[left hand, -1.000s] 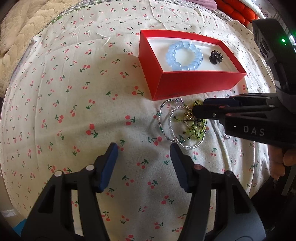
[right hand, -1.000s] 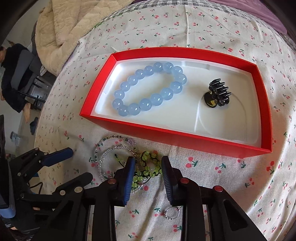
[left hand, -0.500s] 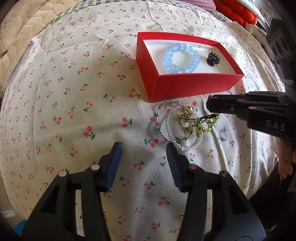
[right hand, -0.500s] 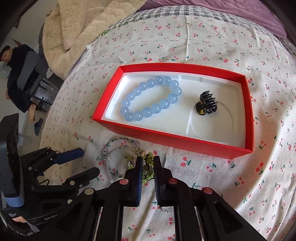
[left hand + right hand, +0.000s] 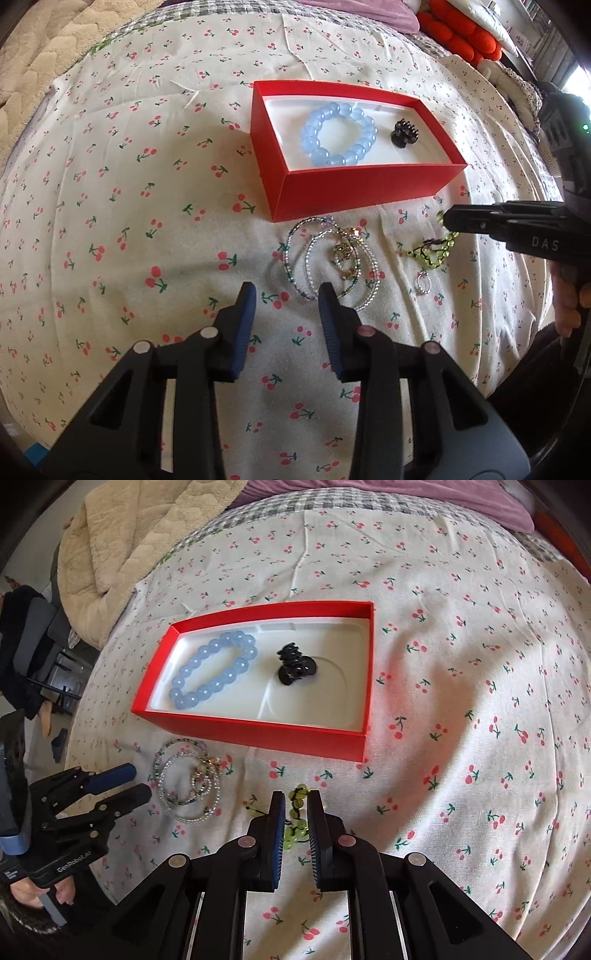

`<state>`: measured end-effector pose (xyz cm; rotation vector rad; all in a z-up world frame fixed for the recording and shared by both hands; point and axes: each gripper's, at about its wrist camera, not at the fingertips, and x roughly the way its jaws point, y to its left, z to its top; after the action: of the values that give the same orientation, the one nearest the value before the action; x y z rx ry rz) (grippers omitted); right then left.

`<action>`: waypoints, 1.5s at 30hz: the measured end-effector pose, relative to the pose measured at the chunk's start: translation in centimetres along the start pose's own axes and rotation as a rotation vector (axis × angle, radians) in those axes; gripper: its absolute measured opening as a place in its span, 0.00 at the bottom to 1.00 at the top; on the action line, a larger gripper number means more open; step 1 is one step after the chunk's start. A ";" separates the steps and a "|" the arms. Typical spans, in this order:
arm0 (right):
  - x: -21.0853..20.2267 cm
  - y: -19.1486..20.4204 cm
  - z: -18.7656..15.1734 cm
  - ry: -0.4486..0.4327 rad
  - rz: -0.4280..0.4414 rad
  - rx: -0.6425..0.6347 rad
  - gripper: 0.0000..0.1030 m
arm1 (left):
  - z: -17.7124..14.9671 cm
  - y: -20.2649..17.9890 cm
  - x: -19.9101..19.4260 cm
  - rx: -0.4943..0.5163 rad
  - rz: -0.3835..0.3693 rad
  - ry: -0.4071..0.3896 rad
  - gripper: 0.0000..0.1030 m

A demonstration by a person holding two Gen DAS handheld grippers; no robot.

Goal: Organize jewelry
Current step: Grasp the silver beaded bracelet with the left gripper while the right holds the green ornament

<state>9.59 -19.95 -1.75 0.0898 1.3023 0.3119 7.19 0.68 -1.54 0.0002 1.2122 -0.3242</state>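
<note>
So on the bed's cherry-print sheet, the left hand-held gripper hangs over bare fabric, jaws about half apart and closing, nothing between them. At its 12 o'clock lies a tangle of thin beaded bracelets with a gold charm, touching nothing but the sheet. Past that, further at 12, sits the red box with a blue bead bracelet and a black hair claw at its 3 o'clock, apart from each other. At 3 o'clock of the tangle, the right hand-held gripper is narrow, jaws opening a bit, with the green bead bracelet between its pads. Can't tell if they still pinch it. A small silver ring lies just at 6 o'clock of the green one.
</note>
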 end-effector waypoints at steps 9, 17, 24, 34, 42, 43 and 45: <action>-0.2 -1.6 -0.1 0.007 0.039 0.039 0.59 | 0.7 -1.9 0.6 0.084 -0.077 -0.019 0.26; 0.3 -1.6 -0.2 0.020 0.043 0.029 0.59 | 0.8 -2.1 3.1 0.105 -0.005 0.032 0.21; 0.9 -1.6 -0.1 0.029 0.018 0.018 0.59 | 1.0 -2.4 3.8 0.137 0.040 0.042 0.21; 2.7 -1.3 -0.2 0.051 -0.026 -0.007 0.58 | 1.0 -3.4 4.7 0.157 0.078 0.031 0.15; 3.0 -0.4 -0.5 0.060 -0.037 -0.053 0.12 | 0.6 -3.3 3.9 0.126 0.074 0.015 0.05; 2.9 -0.3 -0.5 0.056 -0.035 -0.057 0.11 | 0.6 -3.2 3.7 0.124 0.063 0.011 0.05; 2.5 -0.2 -0.5 0.045 -0.031 -0.064 0.11 | 0.6 -3.3 3.2 0.121 0.046 -0.001 0.05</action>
<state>9.70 -19.51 -4.23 0.0083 1.3364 0.3299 7.95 -3.33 -3.67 0.1323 1.1888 -0.3572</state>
